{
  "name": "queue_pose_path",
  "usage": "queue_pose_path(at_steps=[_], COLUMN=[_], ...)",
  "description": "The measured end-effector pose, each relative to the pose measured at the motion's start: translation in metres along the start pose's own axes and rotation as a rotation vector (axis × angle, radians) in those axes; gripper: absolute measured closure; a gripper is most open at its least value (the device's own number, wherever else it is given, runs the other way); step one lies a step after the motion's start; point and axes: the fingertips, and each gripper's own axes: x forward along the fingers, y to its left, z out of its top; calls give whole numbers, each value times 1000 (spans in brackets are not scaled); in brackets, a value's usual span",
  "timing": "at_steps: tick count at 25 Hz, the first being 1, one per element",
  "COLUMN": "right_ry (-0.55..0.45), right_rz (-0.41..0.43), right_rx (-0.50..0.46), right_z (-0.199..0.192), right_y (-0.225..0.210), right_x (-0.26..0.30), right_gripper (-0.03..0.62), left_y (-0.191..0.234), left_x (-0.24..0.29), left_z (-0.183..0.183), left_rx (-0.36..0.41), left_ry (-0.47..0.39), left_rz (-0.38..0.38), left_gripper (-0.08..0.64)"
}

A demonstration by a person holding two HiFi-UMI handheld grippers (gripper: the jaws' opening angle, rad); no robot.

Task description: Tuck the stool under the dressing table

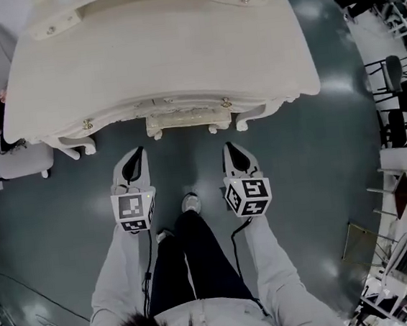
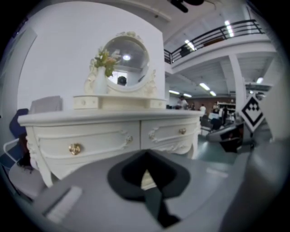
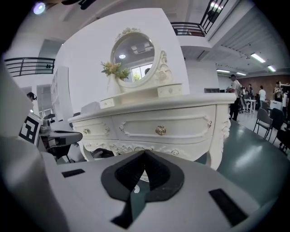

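The stool point(image 1: 183, 120) sat at my twelve o'clock, pushed in under the table point(image 1: 157, 62), with only its front edge and two small feet showing past the table's front rail. From that I judged the tuck done, or close to it.

My left fingers point(image 1: 136, 166) and right fingers point(image 1: 236, 159) were both pressed fully together with nothing between them. They hung apart from the stool, at eleven and one o'clock from my shoe point(image 1: 190, 203), pointing at the drawers.

The risk was mostly my own feet. The shoe stood near the stool on the smooth green floor point(image 1: 304, 155), and a careless step could have knocked it crooked or driven it into a carved table leg. Had I nudged it further, closed fingertips might have skidded off the edge and marked the paint.

I found no brand or words to read. There were only black-and-white square patterns on the left cube point(image 1: 134, 209) and the right cube point(image 1: 249, 196).
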Motion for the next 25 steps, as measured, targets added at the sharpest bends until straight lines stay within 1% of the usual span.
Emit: queue_pose_path(at_steps=[7,12,15,17,22,25], right_ry=[-43,-86,-114,-128,-165,-192], right_rz=[19,27,24,21,34,43], right_rx=[-29,-61,-64,-73,-105,-121], right_z=[37,72,79,81,102,115], right_y=[24,42,44,48,63,73], right_x=[-49,-86,-111,-129,-160,-176], right_gripper=[591,591,591,591,591,591], left_y=[-5,-9,-22,-29,-34,-32], left_x=[-51,-84,-105,-123,-159,-178], left_z=[55,95,105,107,126,140], left_rx=[0,5,9,-2,-13,-16], left_ry=[-88,-114,-131,-137,-166,-196], left_rz=[7,-1,-3,-4,-13,-4], left_gripper=[552,552,552,552,552,551])
